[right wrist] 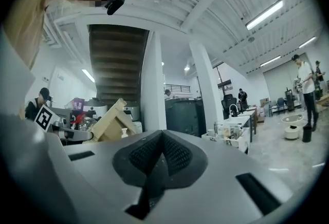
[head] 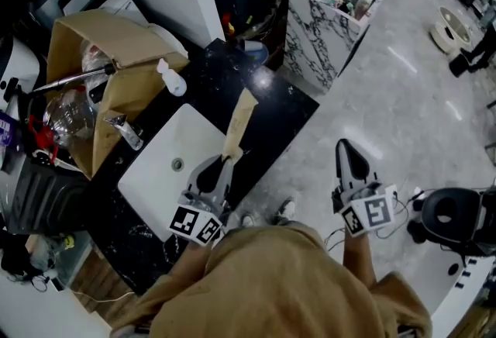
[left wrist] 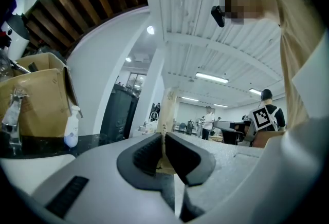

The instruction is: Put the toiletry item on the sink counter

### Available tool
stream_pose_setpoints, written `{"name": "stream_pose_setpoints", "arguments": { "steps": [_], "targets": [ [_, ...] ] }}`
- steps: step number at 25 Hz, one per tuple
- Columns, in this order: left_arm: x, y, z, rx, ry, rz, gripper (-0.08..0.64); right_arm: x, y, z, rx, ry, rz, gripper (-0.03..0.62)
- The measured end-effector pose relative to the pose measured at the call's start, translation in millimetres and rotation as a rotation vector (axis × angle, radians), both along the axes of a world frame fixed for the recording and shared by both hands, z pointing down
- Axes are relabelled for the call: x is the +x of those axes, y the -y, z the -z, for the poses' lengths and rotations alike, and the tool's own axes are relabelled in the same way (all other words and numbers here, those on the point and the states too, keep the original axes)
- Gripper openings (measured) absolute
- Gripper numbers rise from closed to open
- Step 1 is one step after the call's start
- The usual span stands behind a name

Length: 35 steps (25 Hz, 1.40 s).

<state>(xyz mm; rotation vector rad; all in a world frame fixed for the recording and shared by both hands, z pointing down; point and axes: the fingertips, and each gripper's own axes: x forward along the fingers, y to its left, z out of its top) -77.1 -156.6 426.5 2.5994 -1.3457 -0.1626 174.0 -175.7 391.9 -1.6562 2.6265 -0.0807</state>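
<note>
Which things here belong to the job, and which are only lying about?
Job: tan flat packet, held in the left gripper; black sink counter.
Lying about: cardboard box; white pump bottle; faucet; right gripper, shut and empty.

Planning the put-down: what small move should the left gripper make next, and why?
Probably lower the left gripper toward the black counter: its jaws are shut on the tan packet, which is held beside the white basin, apparently not set down yet.
</note>
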Motion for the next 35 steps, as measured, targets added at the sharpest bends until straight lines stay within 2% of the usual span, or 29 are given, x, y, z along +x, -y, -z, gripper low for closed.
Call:
{"name": "stream_pose_setpoints", "arguments": {
  "steps": [6,9,19,24,30,35],
  "targets": [
    [1,17,-1,0.001,0.033,0.102,0.028,10,35,-16,-0.035,0.011,0.079,0.003],
    [2,23,-4,0.0,0.046,0.134,0.028,14,50,-16,-0.022,0.007,0.101,0.004],
    [9,40,-6,0.008,0.078,0.202,0.028,25,67,-26,-0.023,0.024,0.14,0.003],
    [14,52,-15,-0.03,0.088,0.229,0.028,27,67,-26,-0.02,0.026,0.149,0.005],
    [38,64,-36,-0.063,0.118,0.189,0.028,36,60,-31,-0.023,0.027,0.122,0.005],
    [63,89,-49,-0.059,0.201,0.122,0.028,48,51,-34,-0.034,0.025,0.089,0.005]
  ]
}}
